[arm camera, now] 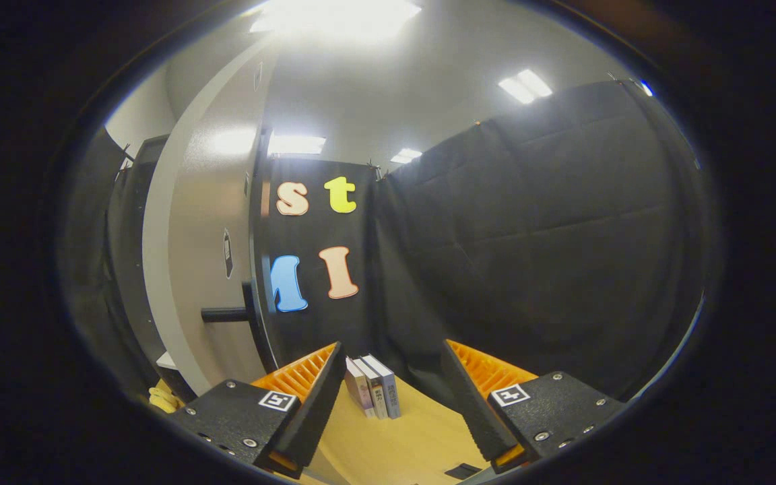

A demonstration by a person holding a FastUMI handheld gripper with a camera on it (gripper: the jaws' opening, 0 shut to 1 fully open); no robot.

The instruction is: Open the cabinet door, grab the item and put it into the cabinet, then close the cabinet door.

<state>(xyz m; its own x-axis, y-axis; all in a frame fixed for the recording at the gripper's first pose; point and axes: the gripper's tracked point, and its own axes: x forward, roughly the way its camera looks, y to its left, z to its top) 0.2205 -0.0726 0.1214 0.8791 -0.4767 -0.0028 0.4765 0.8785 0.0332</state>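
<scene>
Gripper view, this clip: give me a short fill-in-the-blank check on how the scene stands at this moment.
1. The gripper has its fingers ____, with nothing between them.
2. The three upright books stand on the light wooden ____.
3. The grey cabinet door with its black bar handle is swung ____.

Missing words: open; tabletop; open

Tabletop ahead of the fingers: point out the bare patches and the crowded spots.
The wooden tabletop lies bare between the open fingers of the gripper, up to the standing books. Crowded: the books against the black cloth wall, and the open cabinet door with its handle beside them.
</scene>
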